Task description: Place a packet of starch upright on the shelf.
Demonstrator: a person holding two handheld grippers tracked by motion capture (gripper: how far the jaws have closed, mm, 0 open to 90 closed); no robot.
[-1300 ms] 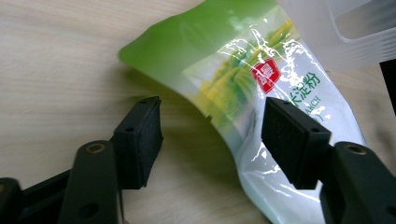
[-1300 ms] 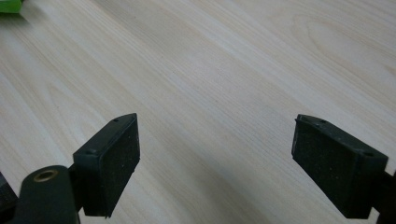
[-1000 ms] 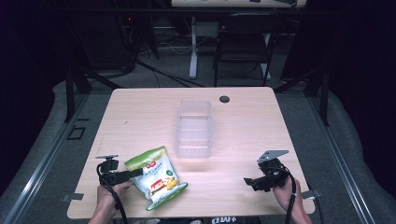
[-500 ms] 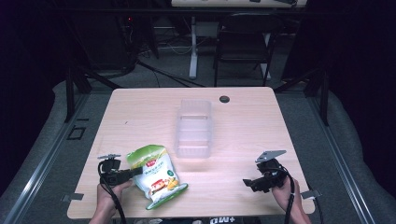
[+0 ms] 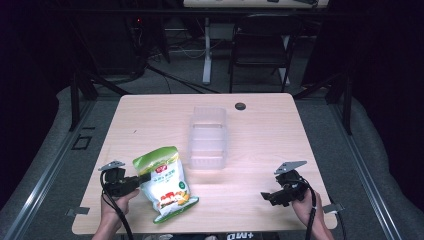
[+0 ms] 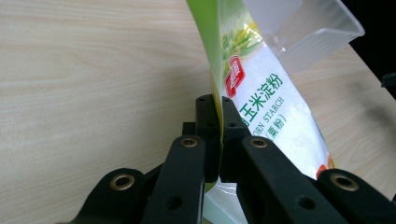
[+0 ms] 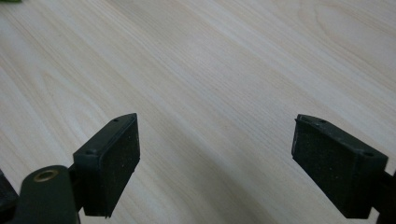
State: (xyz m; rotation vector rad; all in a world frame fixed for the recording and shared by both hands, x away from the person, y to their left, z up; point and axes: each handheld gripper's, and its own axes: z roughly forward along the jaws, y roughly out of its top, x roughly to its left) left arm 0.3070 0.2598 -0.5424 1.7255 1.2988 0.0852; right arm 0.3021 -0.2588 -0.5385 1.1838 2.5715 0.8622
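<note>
A: How far along would you put it?

B: Early, I'd judge. The left gripper (image 5: pixel 141 177) is clenched on the edge of the corn starch bag (image 5: pixel 165 182), and the bag's lower end looks to rest on the table (image 5: pixel 260 145) near the front edge. The clear plastic container (image 5: pixel 207 137) sits at mid-table, just beyond the bag and apart from it, with nothing inside that I can make out. So the grasp is done; if the bag is meant for that container (my guess from how things lie), the lifting and placing are all left.

A: And the other hand?

B: The right gripper (image 5: pixel 272 196) sits low near the front right corner, well apart from the bag, jaws spread and holding nothing.

A: What do the close views add?

B: The left gripper view shows the pinch itself: both black jaws meet on the bag's thin green side edge (image 6: pixel 215 70), with the print "CORN STARCH" legible and the container's rim (image 6: pixel 322 32) behind. The high view can't settle that. The right gripper view confirms the gap, bare wood grain between two parted pads (image 7: pixel 116 161). The high view alone gives the layout.
</note>
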